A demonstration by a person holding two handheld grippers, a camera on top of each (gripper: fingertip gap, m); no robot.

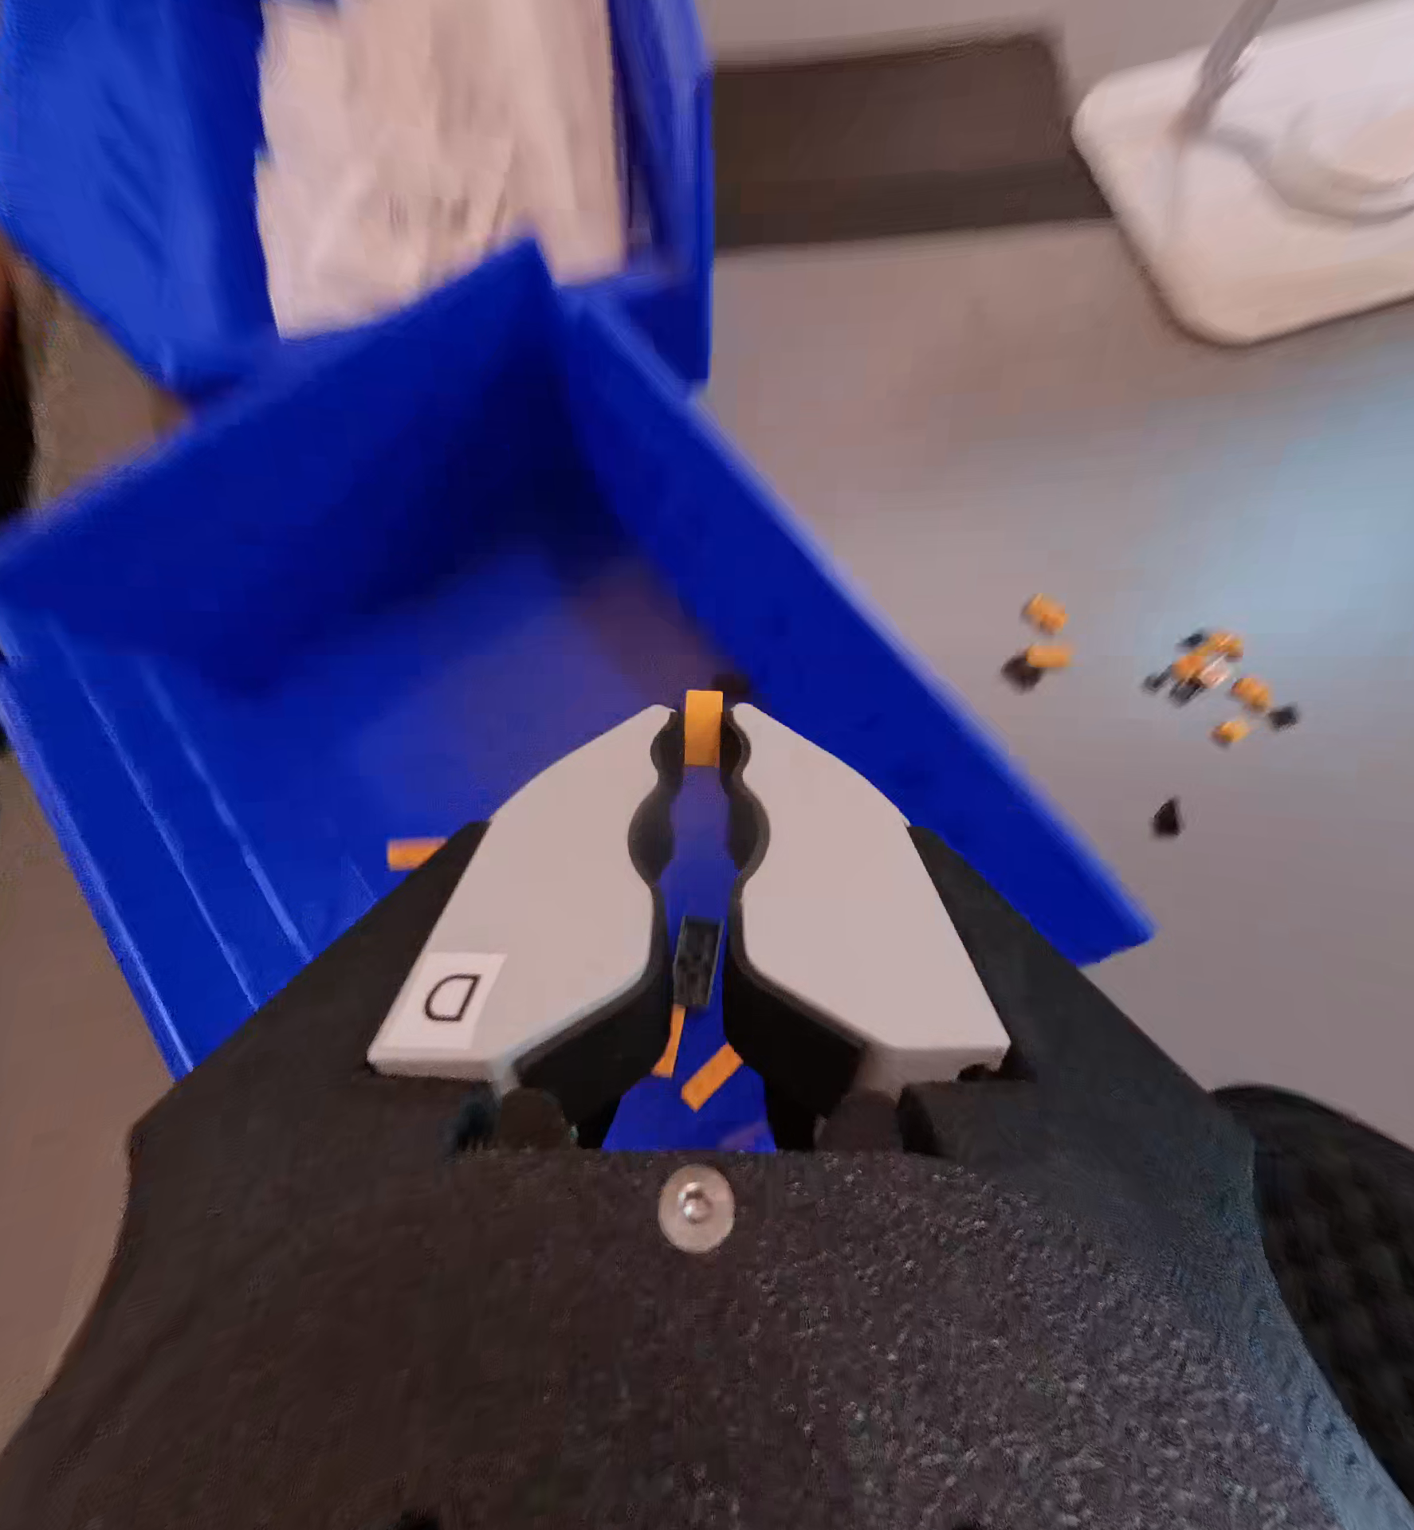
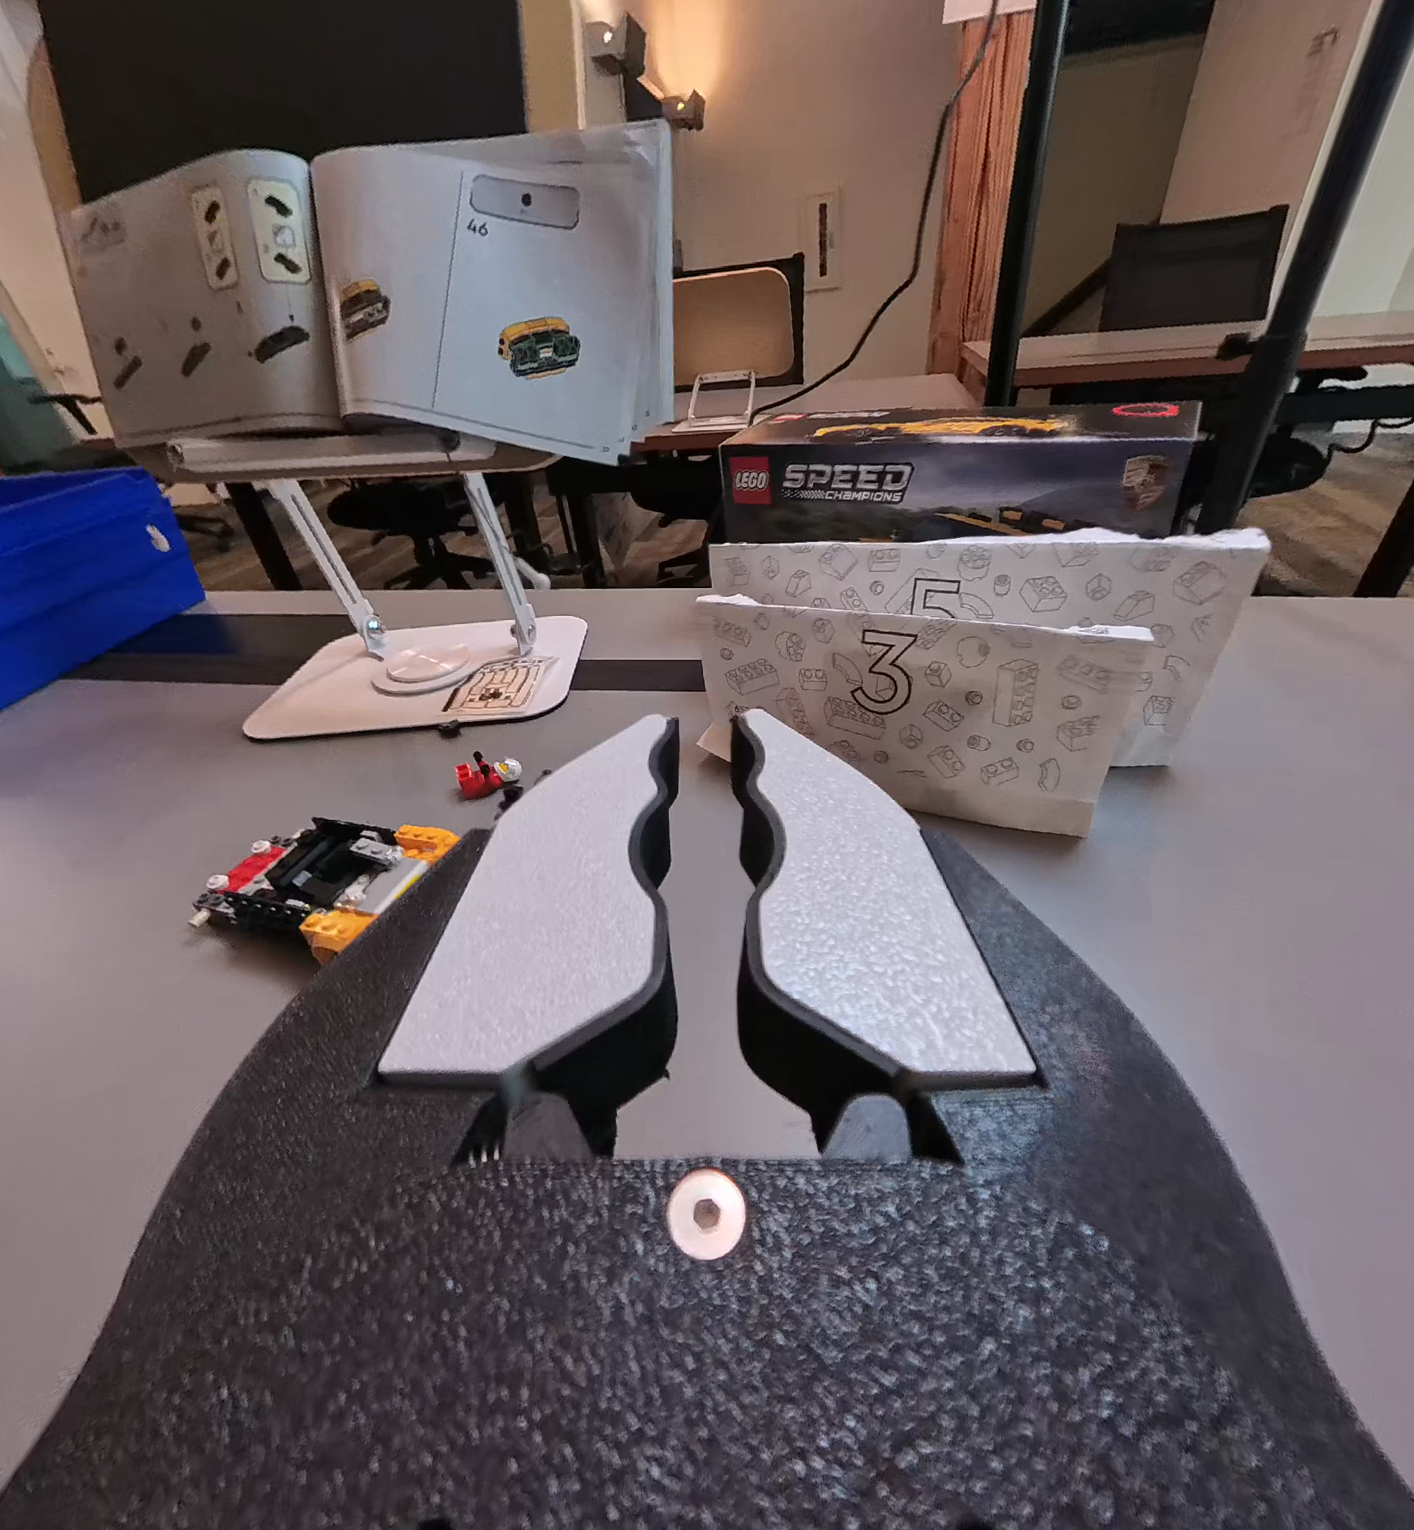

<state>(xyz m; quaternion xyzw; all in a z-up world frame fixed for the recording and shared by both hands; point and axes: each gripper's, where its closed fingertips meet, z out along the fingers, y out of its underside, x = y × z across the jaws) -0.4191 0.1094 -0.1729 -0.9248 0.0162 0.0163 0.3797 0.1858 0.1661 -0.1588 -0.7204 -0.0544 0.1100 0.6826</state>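
My left gripper (image 1: 702,719) is shut on a small orange brick piece (image 1: 702,730), pinched upright between its fingertips above the inside of a blue bin (image 1: 314,662). Several orange pieces (image 1: 412,853) and a black piece (image 1: 695,960) lie on the bin's floor. My right gripper (image 2: 704,728) is open and empty, held above the grey table (image 2: 1184,993). A partly built car of black, red, grey and orange bricks (image 2: 314,886) lies to its left. A small red and white figure (image 2: 484,774) lies just beyond.
Loose orange and black pieces (image 1: 1200,671) lie on the table right of the bin. Two white numbered paper bags (image 2: 919,712) and a dark set box (image 2: 952,480) stand ahead right. A white stand (image 2: 414,679) holds an open instruction booklet (image 2: 372,290). A second blue bin (image 2: 49,579) is far left. The gap from one gripper's tips to the other's is roughly 60 centimetres.
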